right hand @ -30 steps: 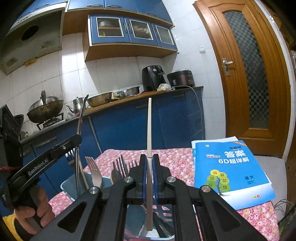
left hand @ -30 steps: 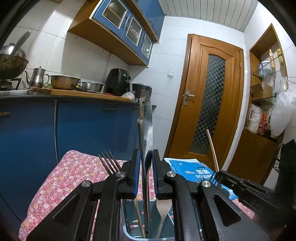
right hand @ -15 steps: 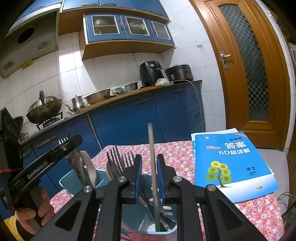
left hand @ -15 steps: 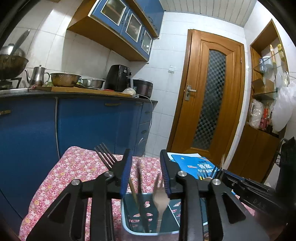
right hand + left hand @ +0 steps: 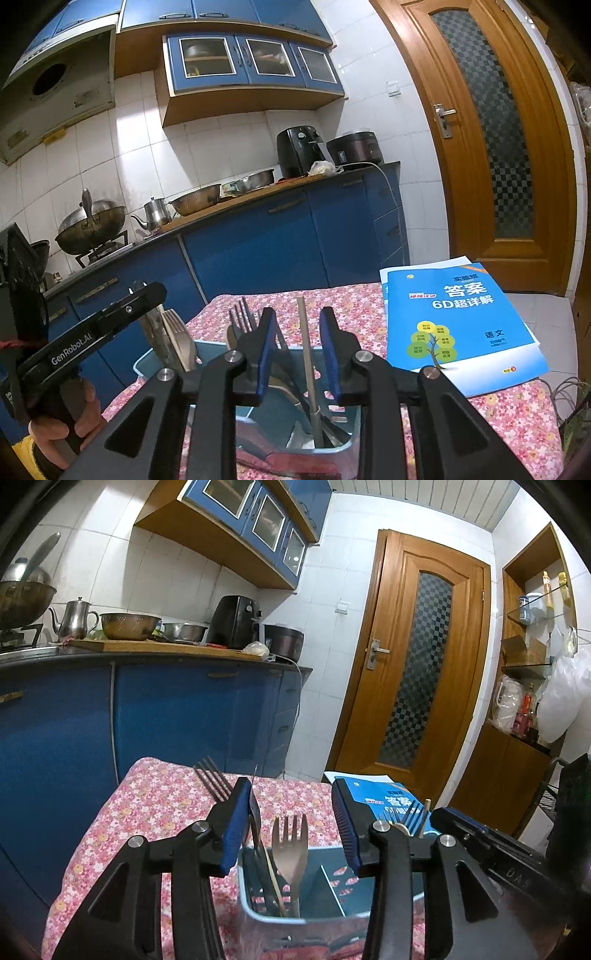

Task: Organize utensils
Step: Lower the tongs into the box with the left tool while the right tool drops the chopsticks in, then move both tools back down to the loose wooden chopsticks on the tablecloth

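Both grippers wide apart over the caddy, nothing held.

My left gripper [image 5: 291, 834] and right gripper [image 5: 297, 354] hang jaws apart above the blue caddy [image 5: 147, 363] on the floral desk [image 5: 147, 805]. A fork [image 5: 290, 843] stands upright at 12 o'clock between my left jaws; a chopstick [image 5: 306, 354] stands upright between my right. Both long axes vertical; neither touched.

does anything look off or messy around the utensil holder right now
Nothing stands out. The fork and chopstick stand upright inside the blue utensil holder, both grippers, left and right, are open above it, and the workbook lies flat on the floral tablecloth.
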The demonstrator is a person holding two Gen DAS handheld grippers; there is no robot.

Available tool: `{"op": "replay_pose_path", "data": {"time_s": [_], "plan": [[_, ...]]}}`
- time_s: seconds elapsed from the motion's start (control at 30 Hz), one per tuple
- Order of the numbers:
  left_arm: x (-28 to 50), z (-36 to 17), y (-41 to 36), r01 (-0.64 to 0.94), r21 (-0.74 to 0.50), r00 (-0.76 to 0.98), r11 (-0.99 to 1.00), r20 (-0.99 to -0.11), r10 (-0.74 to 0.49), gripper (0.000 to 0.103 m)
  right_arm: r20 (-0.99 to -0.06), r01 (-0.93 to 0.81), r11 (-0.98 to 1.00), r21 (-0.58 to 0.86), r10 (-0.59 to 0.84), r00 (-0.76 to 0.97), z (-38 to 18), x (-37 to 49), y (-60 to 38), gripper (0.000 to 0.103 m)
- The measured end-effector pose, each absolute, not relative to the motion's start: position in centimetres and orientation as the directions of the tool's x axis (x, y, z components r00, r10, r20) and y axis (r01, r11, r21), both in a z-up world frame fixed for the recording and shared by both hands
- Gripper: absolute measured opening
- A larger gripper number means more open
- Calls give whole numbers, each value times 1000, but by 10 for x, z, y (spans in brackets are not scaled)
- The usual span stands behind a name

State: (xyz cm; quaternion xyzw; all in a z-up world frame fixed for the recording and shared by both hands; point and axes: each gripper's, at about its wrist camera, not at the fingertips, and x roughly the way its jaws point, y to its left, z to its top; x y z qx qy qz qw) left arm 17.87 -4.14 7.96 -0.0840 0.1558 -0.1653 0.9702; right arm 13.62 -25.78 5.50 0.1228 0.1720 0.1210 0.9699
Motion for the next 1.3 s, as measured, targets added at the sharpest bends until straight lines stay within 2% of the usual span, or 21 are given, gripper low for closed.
{"op": "replay_pose_path", "data": {"time_s": [0.23,0.37,0.5,0.63,1.1,1.3], "plan": [[158,88,-33,289,-223,889,931,-299,-347,48,-310,-193,945,265,273,911,66,110,-252,32],[143,91,-32,297,-205,883,933,-312,-350,49,-333,-170,951,259,254,908,71,91,-250,38],[124,92,-33,310,-191,871,931,-335,-358,50,-358,-149,954,259,238,903,73,72,-249,40],[107,92,-34,316,-186,861,930,-355,-363,51,-383,-139,957,254,232,894,72,56,-249,47],[54,81,-47,344,-140,814,928,-449,-369,51,-451,-124,971,206,206,868,62,5,-246,52],[46,67,-53,354,-145,766,924,-523,-375,52,-482,-106,972,209,196,854,55,-9,-248,54]]}}
